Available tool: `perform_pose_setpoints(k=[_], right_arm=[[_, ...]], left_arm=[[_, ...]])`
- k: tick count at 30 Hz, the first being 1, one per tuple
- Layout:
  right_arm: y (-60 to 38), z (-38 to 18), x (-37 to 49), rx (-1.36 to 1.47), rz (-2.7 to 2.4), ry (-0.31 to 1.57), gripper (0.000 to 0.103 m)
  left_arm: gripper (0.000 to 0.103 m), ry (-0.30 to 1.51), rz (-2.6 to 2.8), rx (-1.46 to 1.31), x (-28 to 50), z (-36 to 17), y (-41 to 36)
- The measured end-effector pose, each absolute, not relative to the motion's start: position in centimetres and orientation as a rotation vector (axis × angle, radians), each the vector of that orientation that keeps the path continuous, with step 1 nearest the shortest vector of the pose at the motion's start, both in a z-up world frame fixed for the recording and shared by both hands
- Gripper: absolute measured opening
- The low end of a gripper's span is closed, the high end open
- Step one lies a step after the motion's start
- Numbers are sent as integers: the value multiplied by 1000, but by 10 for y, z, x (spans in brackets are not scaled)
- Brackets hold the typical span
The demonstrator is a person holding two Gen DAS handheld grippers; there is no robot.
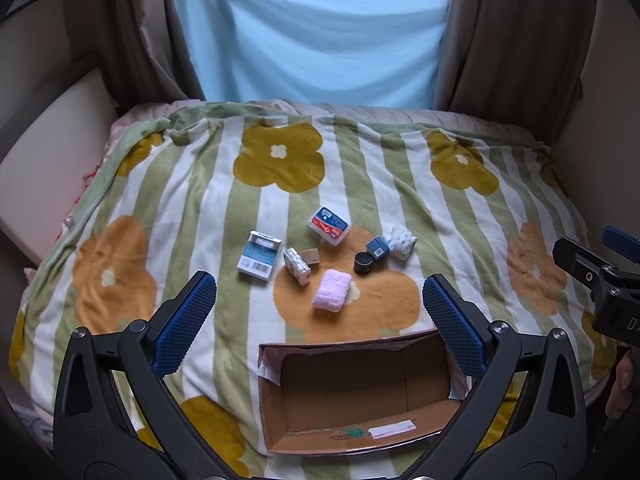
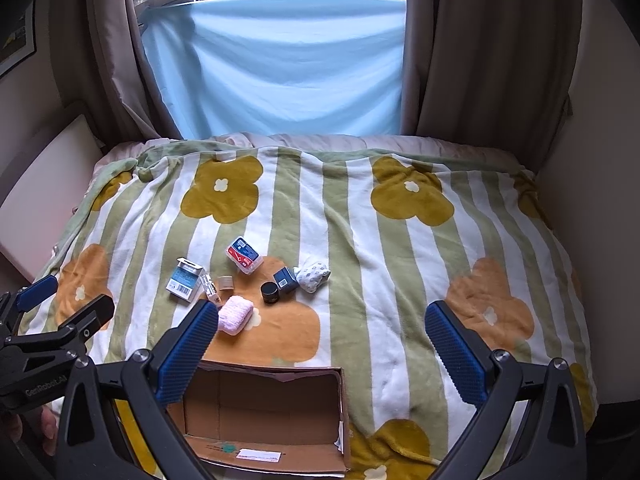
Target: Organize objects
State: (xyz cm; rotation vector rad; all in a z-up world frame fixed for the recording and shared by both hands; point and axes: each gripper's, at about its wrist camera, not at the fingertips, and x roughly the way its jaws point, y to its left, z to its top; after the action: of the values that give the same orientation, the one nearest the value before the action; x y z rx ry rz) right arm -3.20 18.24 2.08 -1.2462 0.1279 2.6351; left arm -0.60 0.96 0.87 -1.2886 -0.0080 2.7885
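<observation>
Now both claws hang above the near edge of the bed, and neither one holds anything. The left claw [image 1: 318, 320] stands wide open over the cardboard box [image 1: 352, 390], and the right claw [image 2: 322, 350] is wide open too, a little to the right of the box.

The box lies on the flowered blanket [image 1: 192, 184], open at the top, and I see nothing inside except a label on its bottom. The small things are in a loose group just beyond the box:

- A pink folded towel [image 1: 332, 290] lies nearest to the box. It is soft and light, so it will give under the pads; I would take it across its short middle.
- A white and blue carton [image 1: 259, 257] lies on the far left. It looks light and stiff, good to grip at its two long sides.
- A small patterned packet [image 1: 297, 266] stands on its edge just right of the carton.
- A black round jar [image 1: 363, 263] may be smooth and a bit heavier, so it could slip; the pads should close on its side wall.
- A dark blue box [image 1: 378, 249] is just beside the jar.
- A white patterned pouch [image 1: 400, 243] touches the blue box and looks soft.
- A clear case with a red and blue label [image 1: 329, 225] lies farthest. It seems to be hard plastic.

The blanket is soft, so pressing down may sink the things.
</observation>
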Motion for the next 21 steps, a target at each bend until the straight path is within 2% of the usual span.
perform_pose_setpoints(k=[21], right_arm=[[180, 21, -36, -1246, 2641, 125, 102]], left_arm=[[102, -14, 2778, -1265, -12, 11, 12]])
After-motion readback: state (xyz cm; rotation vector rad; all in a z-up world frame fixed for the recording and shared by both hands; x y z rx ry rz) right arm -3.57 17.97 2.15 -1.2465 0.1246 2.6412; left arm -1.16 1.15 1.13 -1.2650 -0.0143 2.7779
